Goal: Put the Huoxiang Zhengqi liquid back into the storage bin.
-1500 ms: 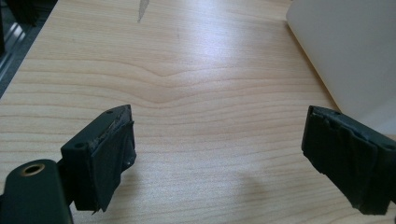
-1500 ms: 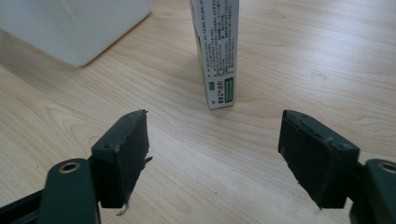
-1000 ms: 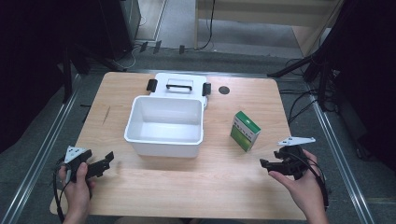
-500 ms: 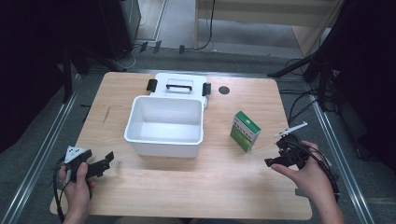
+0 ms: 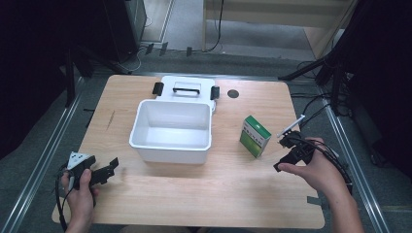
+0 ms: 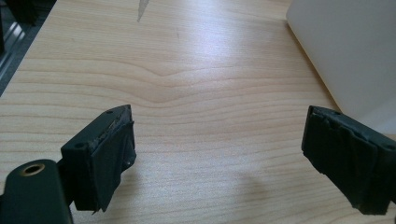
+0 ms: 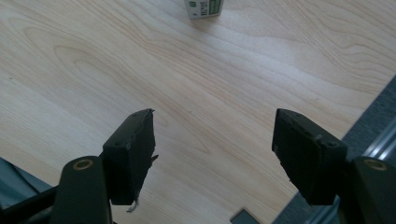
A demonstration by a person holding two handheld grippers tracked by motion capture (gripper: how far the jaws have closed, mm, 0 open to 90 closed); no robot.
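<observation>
the right gripper (image 5: 286, 151) has lifted from the table and edged toward the green carton (image 5: 254, 136), its empty jaws just opening wider, likely lining up a grasp. the carton stands beside the white bin (image 5: 171, 148). the left gripper (image 5: 99, 171) rests open.

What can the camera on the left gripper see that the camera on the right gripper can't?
The left gripper view alone has the smooth wall of the white plastic bin at its right edge and a dark streak on the wood near the top. The right gripper view alone has the small green and white cardboard box at its top edge and the grey floor past the table's edge. Both show the light wooden table and two black jaws standing apart with nothing between them, on the left gripper and the right gripper.
</observation>
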